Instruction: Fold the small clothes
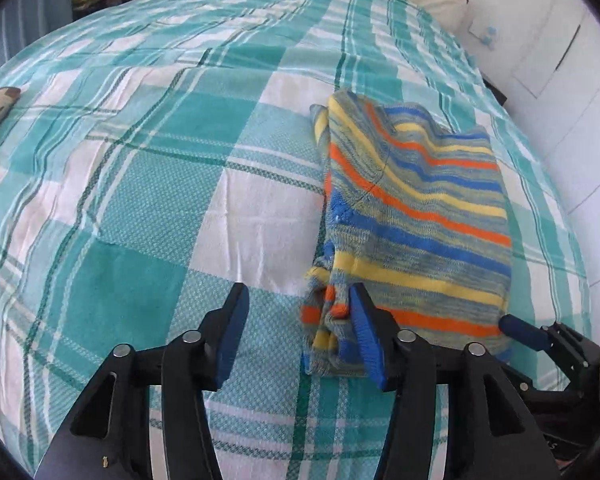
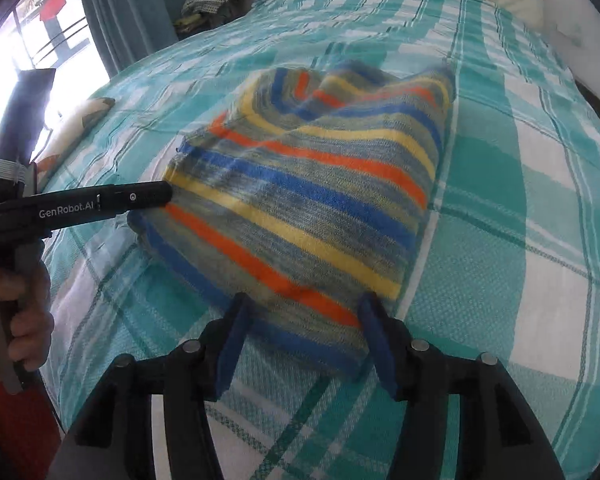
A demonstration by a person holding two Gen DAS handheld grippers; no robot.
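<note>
On bedspread (image 1: 148, 168): both tongs (image 1: 300, 332) (image 2: 306, 340) spread, flanking folded striped garment (image 1: 416, 216).

One readable mark here: white lettering "GenRobot.AI" runs along the black side of the left gripper (image 2: 148, 196), at the left edge of the right wrist view.

Knitted folded garment (image 1: 416, 216): blue, orange, yellow stripes on grey-green. Plaid bed cover (image 1: 148, 184): teal, white checks. Gripper fingers (image 2: 228, 356): blue pads, black arms.
</note>
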